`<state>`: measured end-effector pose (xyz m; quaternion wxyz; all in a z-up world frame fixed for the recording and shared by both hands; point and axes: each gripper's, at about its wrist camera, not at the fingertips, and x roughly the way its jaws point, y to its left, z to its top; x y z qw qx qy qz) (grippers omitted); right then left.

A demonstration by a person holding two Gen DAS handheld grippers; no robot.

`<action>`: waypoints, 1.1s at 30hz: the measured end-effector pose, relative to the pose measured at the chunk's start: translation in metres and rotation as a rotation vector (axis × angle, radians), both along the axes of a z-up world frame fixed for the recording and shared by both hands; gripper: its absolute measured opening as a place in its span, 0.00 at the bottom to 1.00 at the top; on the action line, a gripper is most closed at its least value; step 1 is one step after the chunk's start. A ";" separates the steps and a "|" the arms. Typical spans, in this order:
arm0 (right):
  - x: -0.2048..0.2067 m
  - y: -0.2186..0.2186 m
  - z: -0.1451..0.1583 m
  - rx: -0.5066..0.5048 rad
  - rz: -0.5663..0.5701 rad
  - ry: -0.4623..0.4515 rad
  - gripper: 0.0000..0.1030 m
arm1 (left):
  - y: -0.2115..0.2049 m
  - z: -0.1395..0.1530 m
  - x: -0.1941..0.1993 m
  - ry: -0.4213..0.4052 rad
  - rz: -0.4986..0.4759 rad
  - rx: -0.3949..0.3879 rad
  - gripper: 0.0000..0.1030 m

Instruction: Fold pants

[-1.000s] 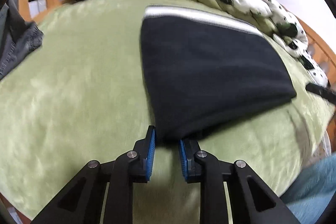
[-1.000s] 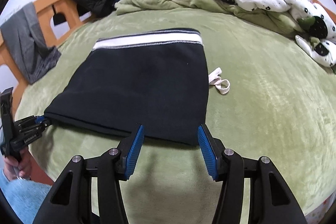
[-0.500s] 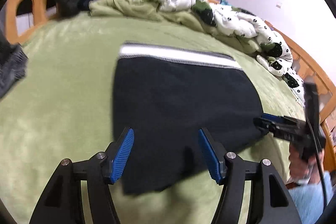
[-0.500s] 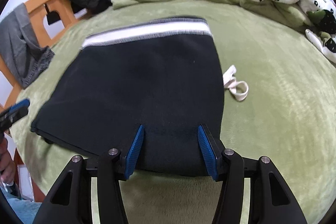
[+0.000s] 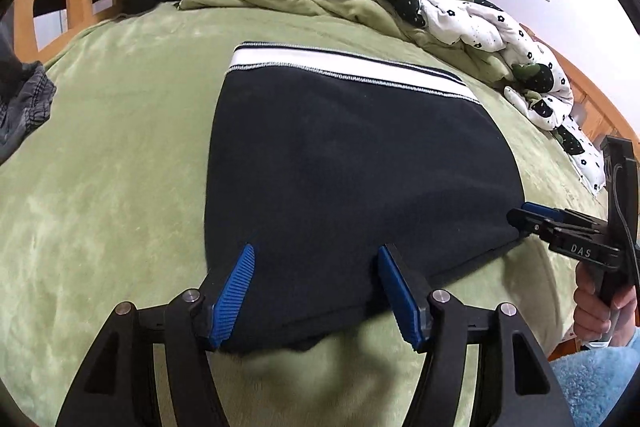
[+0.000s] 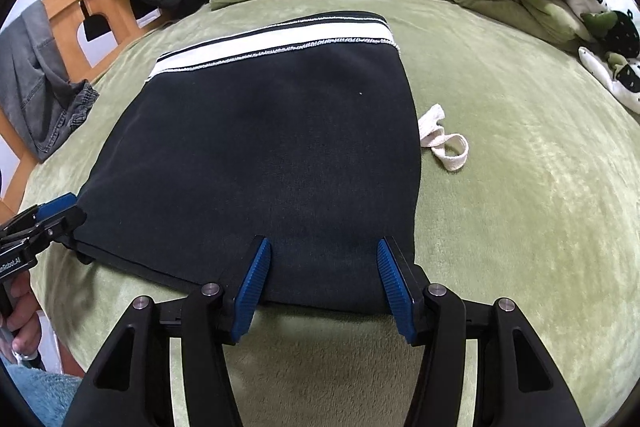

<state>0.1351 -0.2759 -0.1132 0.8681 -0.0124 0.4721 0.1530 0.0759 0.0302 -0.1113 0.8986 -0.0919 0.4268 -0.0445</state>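
While the folded pants (image 5: pixel 352 187) lie flat on the green bed (image 5: pixel 112 163), the left gripper (image 5: pixel 316 291) and right gripper (image 6: pixel 324 283) both gape wide over their near edge, holding nothing.

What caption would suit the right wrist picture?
Open right gripper poised over folded black pants on a green bedspread.

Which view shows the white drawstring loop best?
Right wrist: the white drawstring loop lies in plain sight on the green blanket, beside the folded black pants. The left wrist view does not show it at all.
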 end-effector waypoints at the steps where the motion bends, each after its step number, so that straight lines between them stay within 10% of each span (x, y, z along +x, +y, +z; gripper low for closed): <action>1: -0.001 -0.001 0.001 0.000 -0.003 0.006 0.53 | 0.001 0.000 -0.002 0.006 0.002 0.000 0.60; 9: -0.029 -0.016 0.040 -0.002 -0.072 -0.021 0.53 | 0.023 0.013 -0.024 0.090 0.068 -0.089 0.61; 19: -0.097 -0.004 0.136 0.039 -0.115 -0.212 0.61 | -0.014 0.106 -0.077 -0.078 0.021 -0.207 0.73; 23: -0.124 -0.005 0.149 0.142 -0.136 -0.251 0.93 | -0.033 0.108 -0.091 -0.095 0.018 -0.152 0.73; 33: -0.148 0.012 0.136 0.038 -0.134 -0.282 0.98 | -0.024 0.109 -0.111 -0.127 0.104 -0.048 0.73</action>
